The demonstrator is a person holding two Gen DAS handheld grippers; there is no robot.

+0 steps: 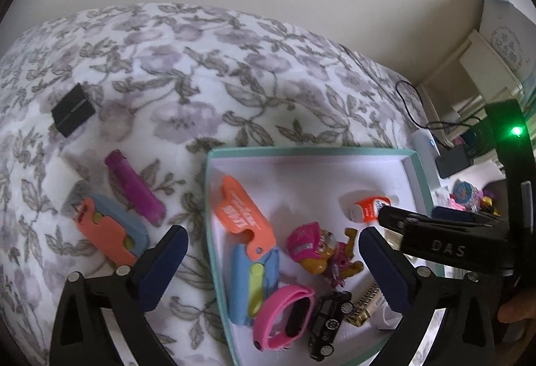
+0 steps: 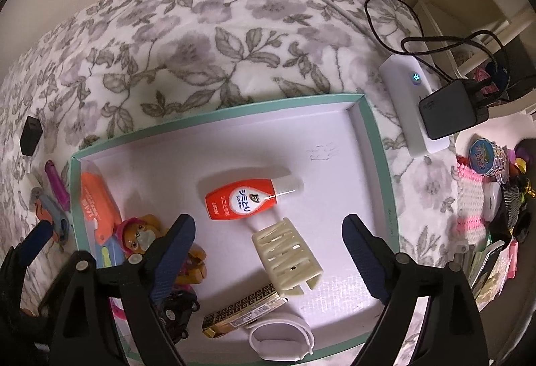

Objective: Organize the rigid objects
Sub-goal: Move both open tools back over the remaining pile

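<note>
— Jaws? Both spread wide, empty: left gripper (image 1: pixel 273 260), right gripper (image 2: pixel 268 247) over the teal-rimmed white cardboard tray (image 2: pixel 375 128).

— Next piece? Likely the purple plastic lighter-shaped cylinder (image 1: pixel 134 187) on the floral blanket (image 1: pixel 207 71): light, stiff, slick; pinch mid-length.

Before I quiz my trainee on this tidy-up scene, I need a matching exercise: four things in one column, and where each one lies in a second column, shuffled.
Things:
1. purple lighter
2. orange bottle
3. black block
4. white power bank

Places:
A. inside the teal-rimmed box
B. on the blanket left of the box, beside an orange and blue toy
C. on the blanket right of the box, under a black charger
D. alone on the blanket, far left

Pairs: 1-B, 2-A, 3-D, 4-C
</note>
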